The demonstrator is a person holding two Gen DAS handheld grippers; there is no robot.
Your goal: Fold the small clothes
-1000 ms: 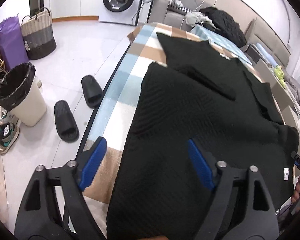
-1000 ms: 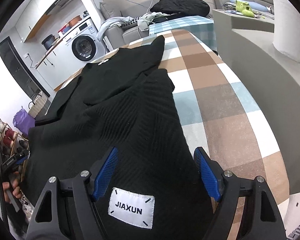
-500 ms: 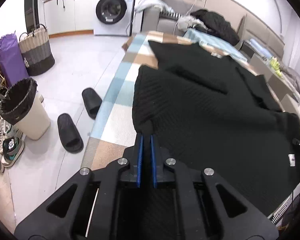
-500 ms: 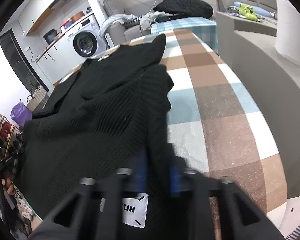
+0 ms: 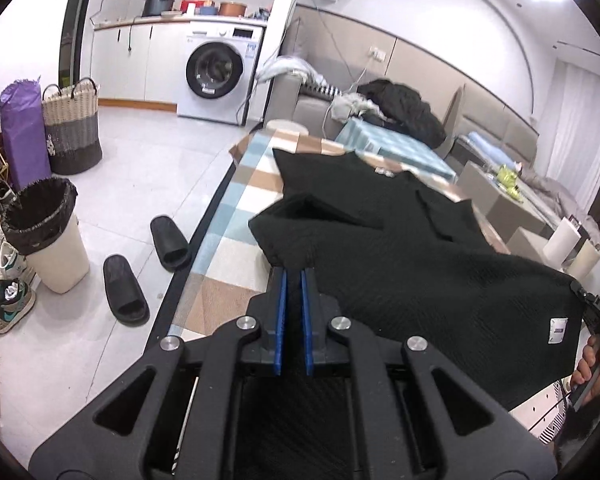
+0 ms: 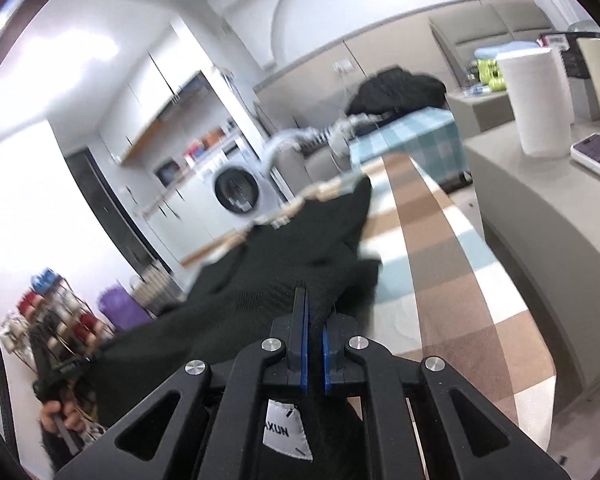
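Both tongs clamping the black knit sweater (image 5: pixel 440 280): left tongs (image 5: pixel 294 272) pinching one hem corner, right tongs (image 6: pixel 314 312) the other, w/ fabric lifting off checked surface (image 5: pixel 236 216).

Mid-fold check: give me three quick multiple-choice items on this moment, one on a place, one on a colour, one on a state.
1. Where do the black slippers lie?
A. On the floor beside the table
B. On the checked cloth
C. In the bin

2. What colour is the garment?
A. White
B. Black
C. Purple

3. How is the left gripper?
A. Wide open
B. Shut on nothing
C. Shut on the garment's edge

Answers: 1 A, both sit on the tiles near the table edge. 2 B, black knit. 3 C, blue pads pinch the fabric.
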